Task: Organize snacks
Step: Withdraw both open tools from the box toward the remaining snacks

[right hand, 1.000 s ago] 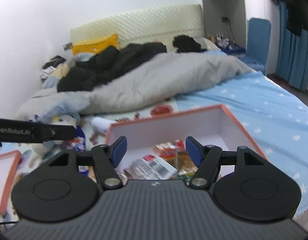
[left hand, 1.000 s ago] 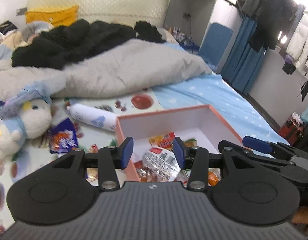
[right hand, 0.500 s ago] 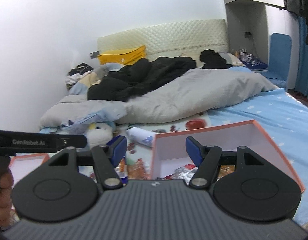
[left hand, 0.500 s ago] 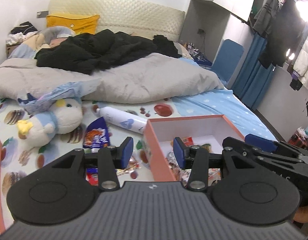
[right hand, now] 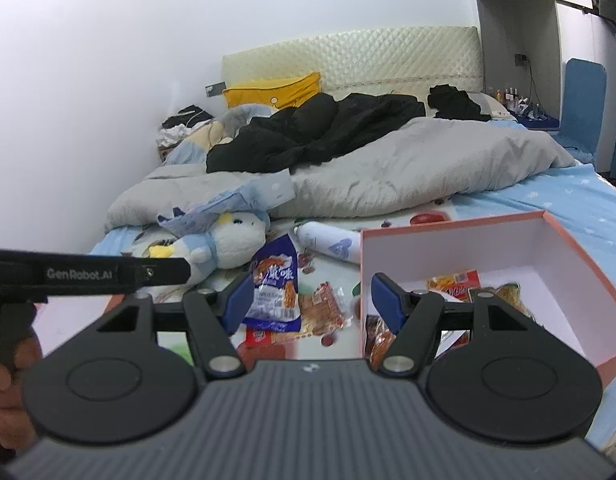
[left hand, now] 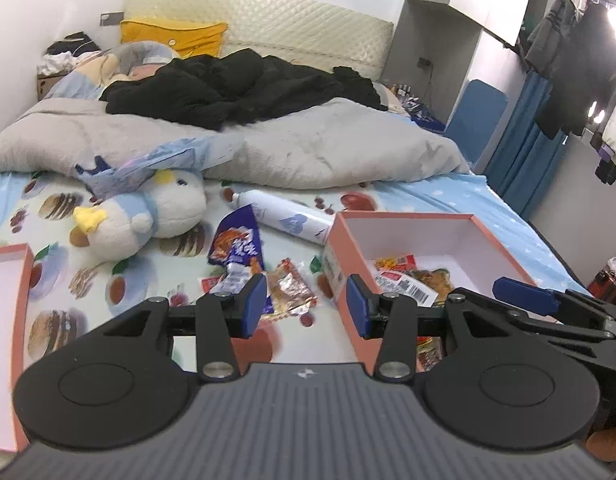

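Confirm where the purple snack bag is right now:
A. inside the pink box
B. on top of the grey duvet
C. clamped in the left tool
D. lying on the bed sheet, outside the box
D: the purple snack bag lies flat on the printed sheet to the left of the pink box, beside the plush toy, and neither tool grips it.

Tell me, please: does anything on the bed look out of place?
Yes. Several snack packets, one purple bag among them, lie loose on the sheet beside the box, which already holds other snacks. A white bottle lies tipped over behind them.
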`<state>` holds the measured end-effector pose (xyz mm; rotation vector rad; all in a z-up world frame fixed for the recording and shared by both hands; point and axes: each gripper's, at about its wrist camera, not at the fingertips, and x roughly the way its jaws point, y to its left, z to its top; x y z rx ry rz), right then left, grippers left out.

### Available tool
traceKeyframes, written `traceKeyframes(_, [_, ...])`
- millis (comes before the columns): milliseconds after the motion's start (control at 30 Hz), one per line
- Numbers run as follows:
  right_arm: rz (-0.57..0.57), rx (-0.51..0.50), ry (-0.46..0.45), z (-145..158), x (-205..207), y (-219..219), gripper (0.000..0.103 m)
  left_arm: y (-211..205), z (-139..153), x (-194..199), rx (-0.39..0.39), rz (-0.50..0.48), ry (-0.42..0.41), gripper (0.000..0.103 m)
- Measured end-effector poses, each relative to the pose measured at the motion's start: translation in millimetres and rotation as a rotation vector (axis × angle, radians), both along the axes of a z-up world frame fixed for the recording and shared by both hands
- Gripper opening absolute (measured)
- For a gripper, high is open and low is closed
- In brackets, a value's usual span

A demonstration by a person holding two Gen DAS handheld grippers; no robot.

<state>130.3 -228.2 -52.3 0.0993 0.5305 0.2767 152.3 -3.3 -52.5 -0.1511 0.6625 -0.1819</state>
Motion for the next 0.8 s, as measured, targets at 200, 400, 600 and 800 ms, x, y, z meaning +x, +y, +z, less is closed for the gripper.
traceKeyframes(200, [-0.009, 0.021, 0.026, -13.1, -10.3, 12.2, 0.067, 14.1, -17.2, -10.0, -0.008, 0.018, 0.034, 0.050])
traceKeyframes(400, [0.008, 0.029, 0.046, -27.7, -22.7, 27.5, 0.067, 31.2, -32.8, -20.5, -0.020, 0.043, 0.063, 0.050])
traceKeyframes(600, [0.026, 0.036, 0.085, -45.9, -33.7, 43.7, 0.067, 45.2, -45.6, -29.1, -0.024, 0.063, 0.089, 0.053])
traceKeyframes(800, [0.049, 0.044, 0.127, -57.4, -34.2, 56.3, 0.067, 58.4, -59.6, -27.1, -0.027, 0.087, 0.117, 0.055])
